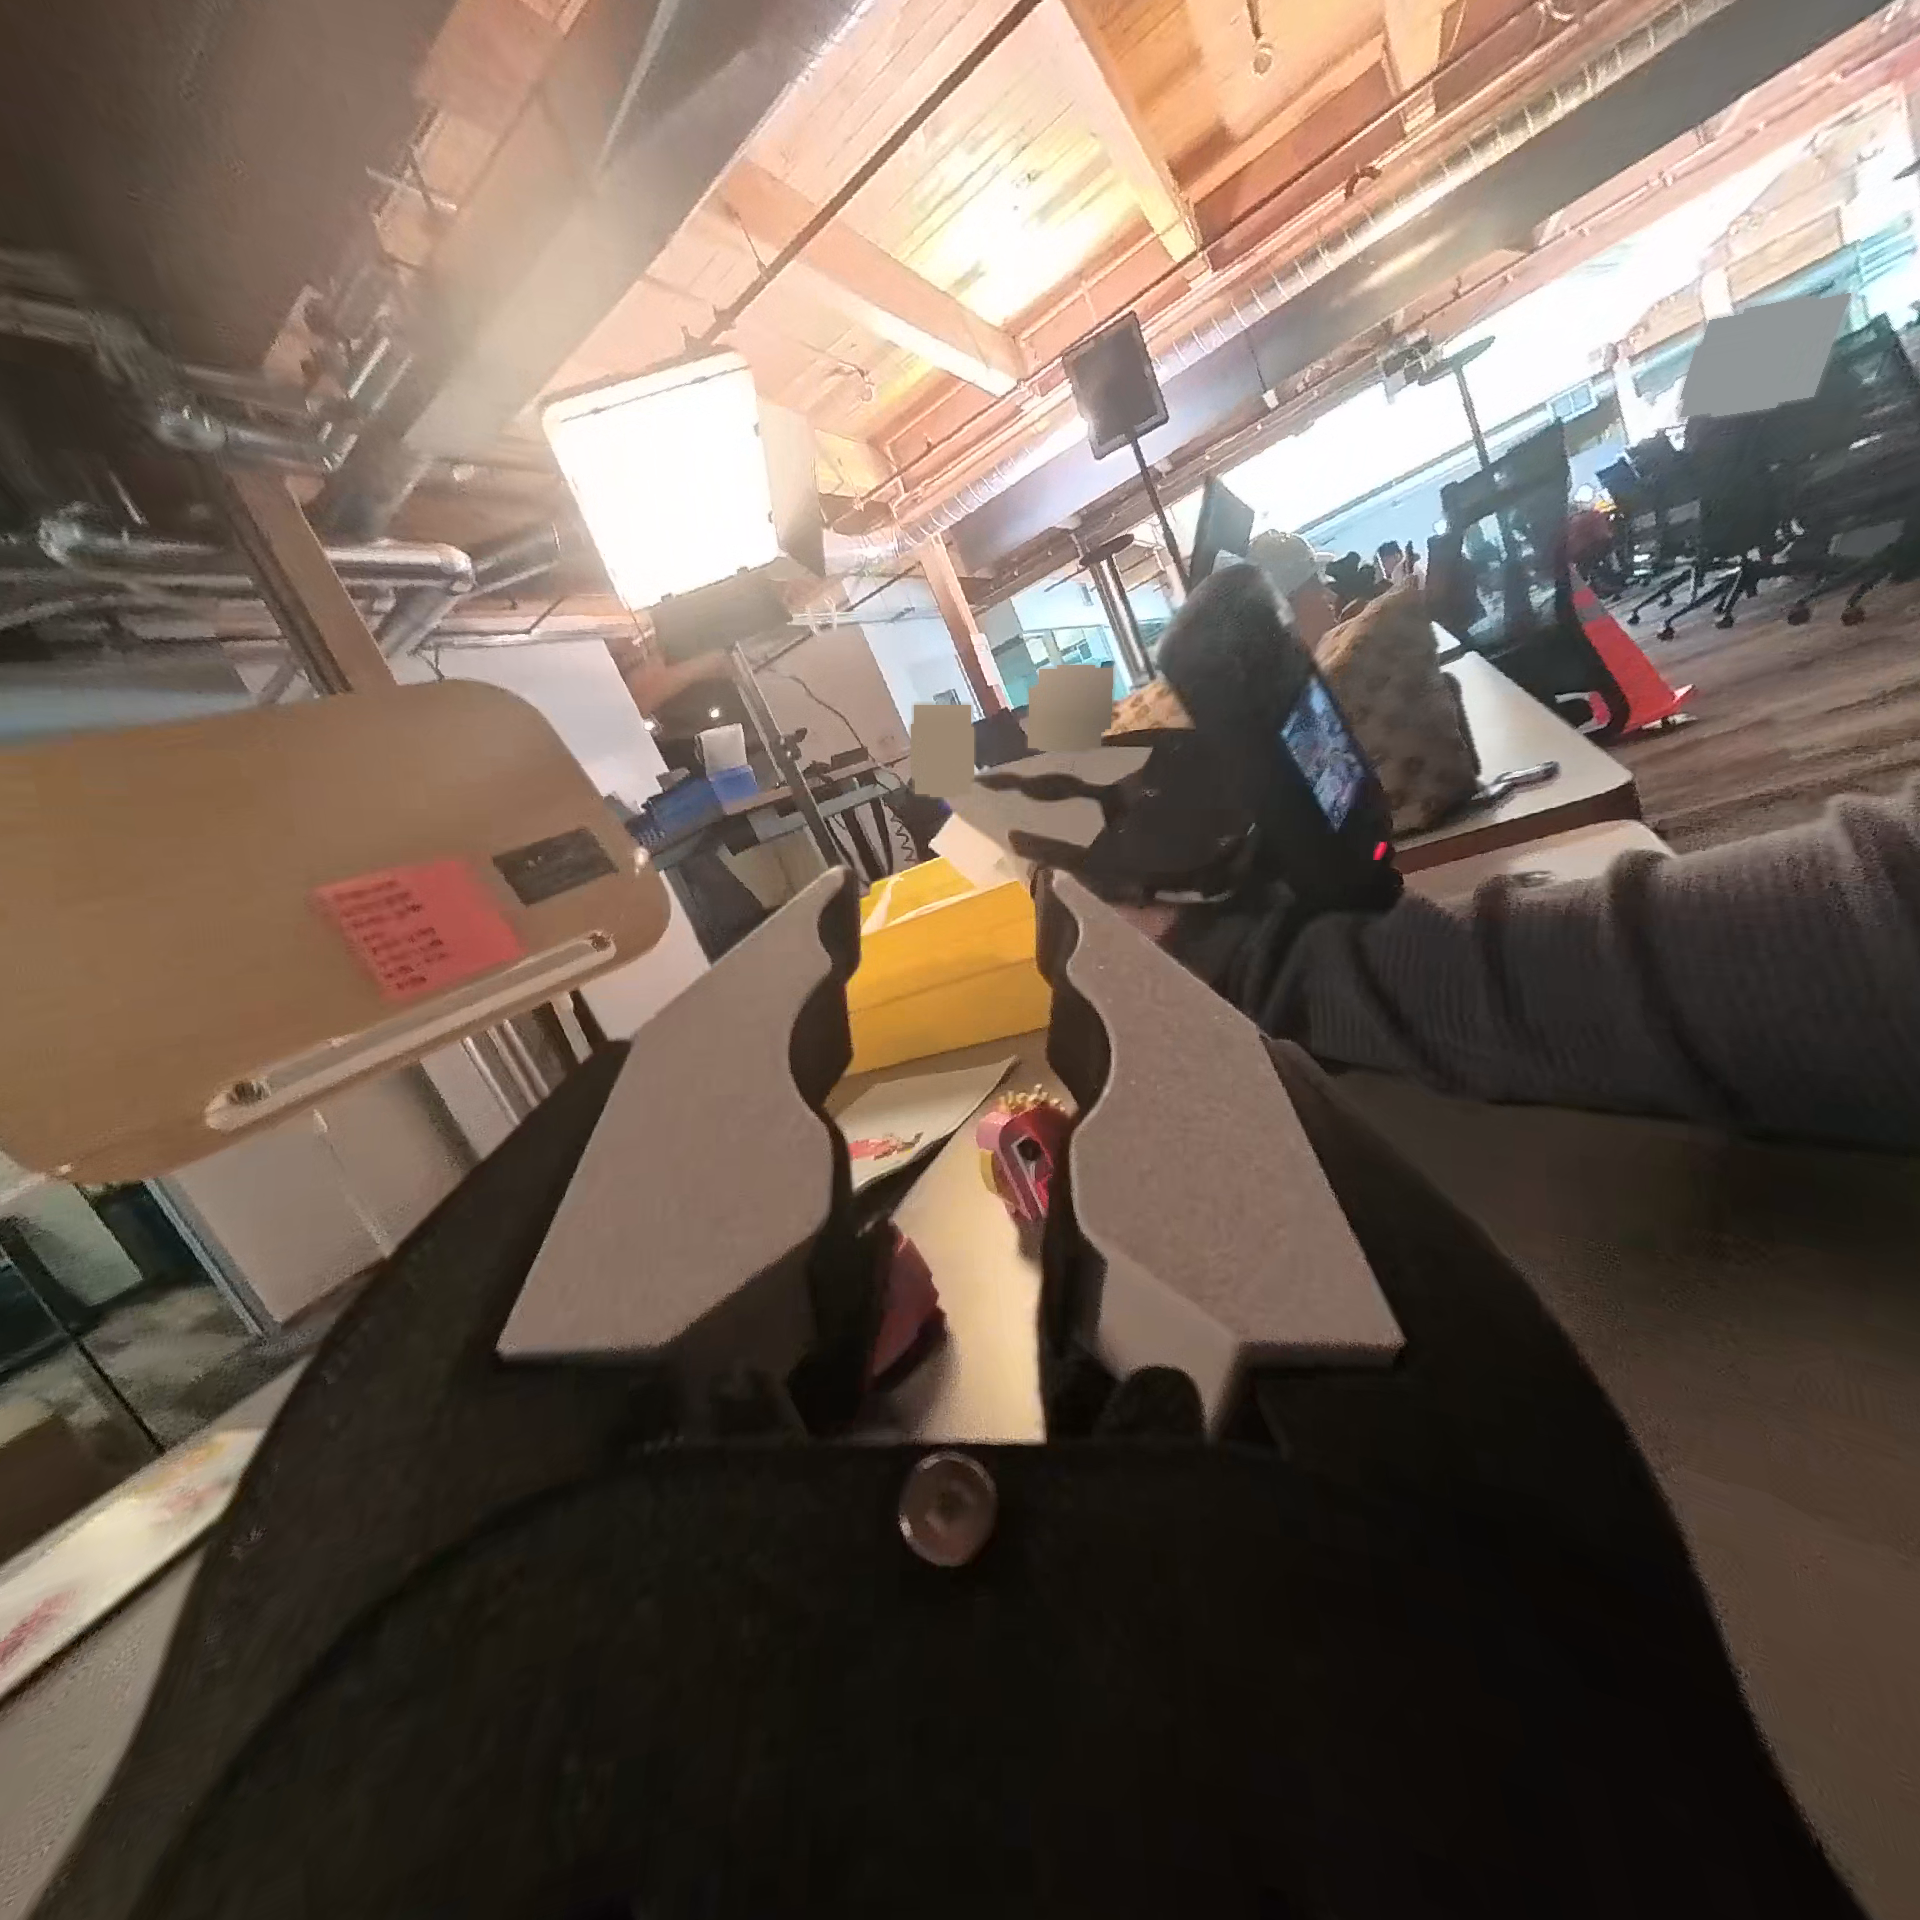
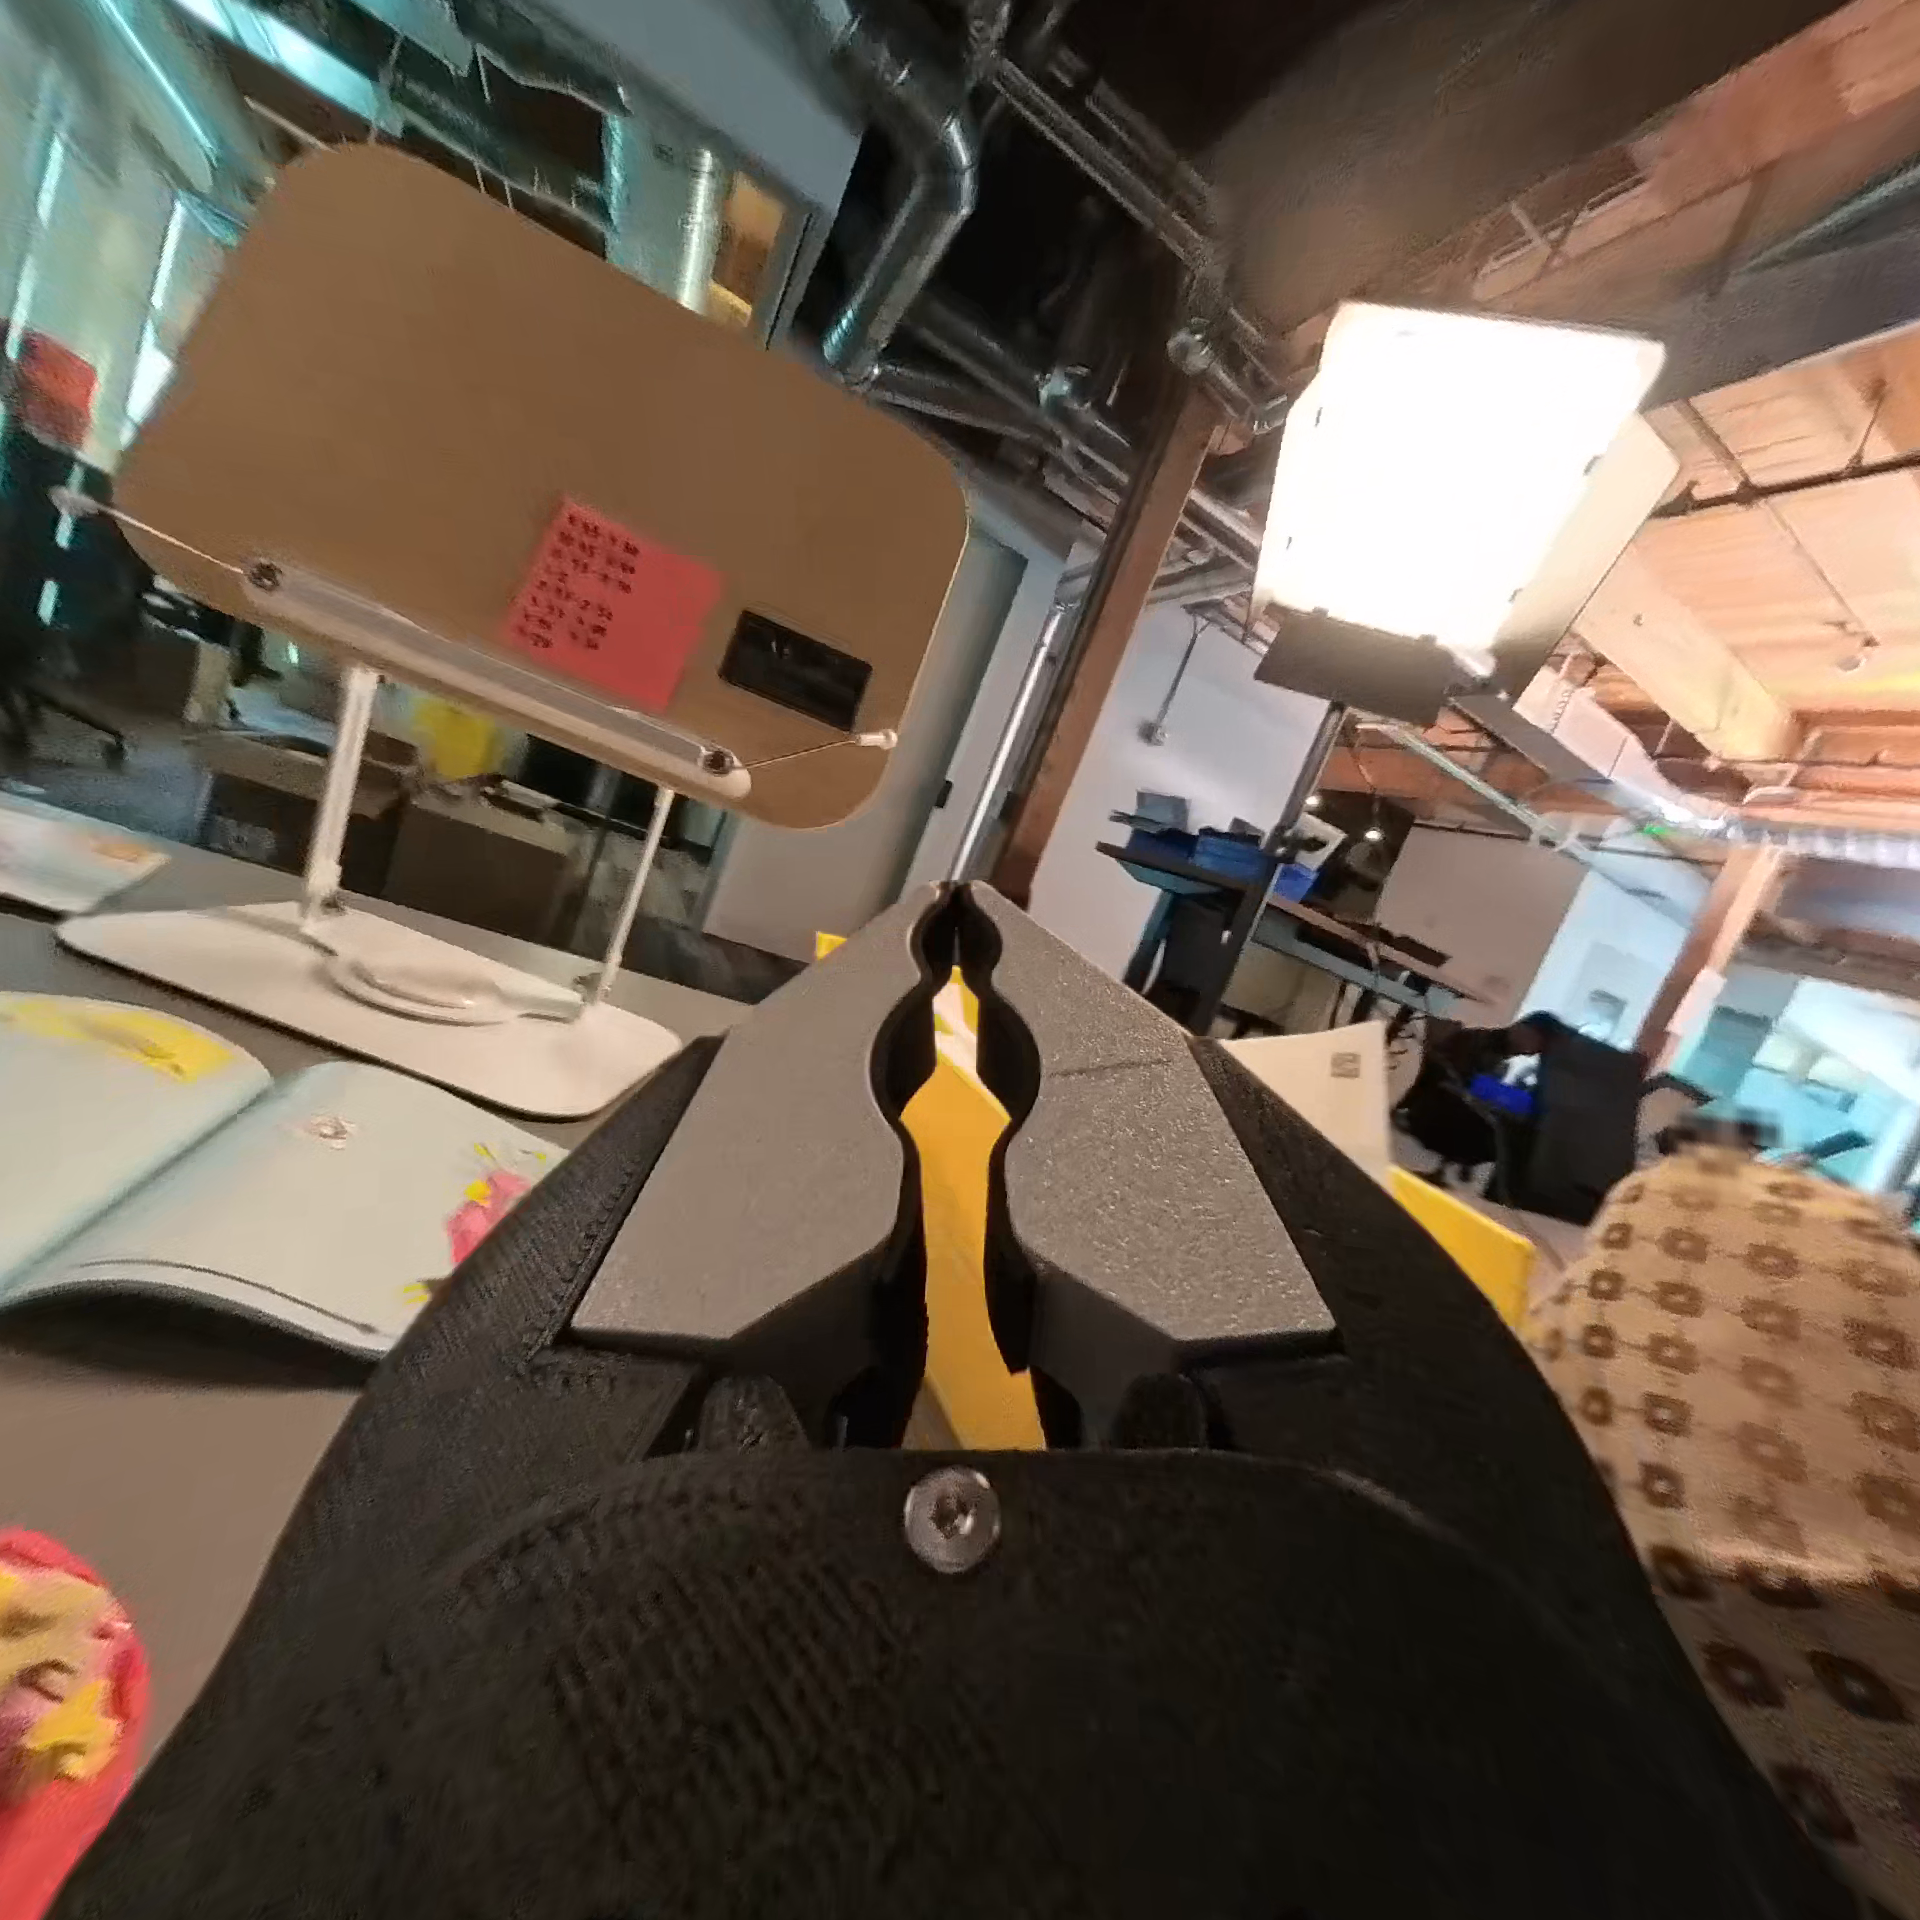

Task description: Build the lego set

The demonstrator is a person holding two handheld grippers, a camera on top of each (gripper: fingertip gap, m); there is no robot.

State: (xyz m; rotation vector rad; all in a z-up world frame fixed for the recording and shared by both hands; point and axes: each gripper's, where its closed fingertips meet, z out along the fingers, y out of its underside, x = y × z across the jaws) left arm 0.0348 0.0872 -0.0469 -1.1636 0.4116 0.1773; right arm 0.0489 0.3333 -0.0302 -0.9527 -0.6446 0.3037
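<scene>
Yellow box (image 1: 940, 971), pink toy (image 1: 1023, 1148) (left view only)

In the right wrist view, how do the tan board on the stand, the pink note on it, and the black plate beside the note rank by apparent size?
Largest to smallest:
1. tan board
2. pink note
3. black plate

All three share one surface, so nearness hardly distorts the ranking.

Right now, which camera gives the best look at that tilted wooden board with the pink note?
The right wrist view: the wooden board shows whole, with its pink note, white legs and white base. The left wrist view catches only part of the board, cut off at the picture's left edge and blurred.
</scene>
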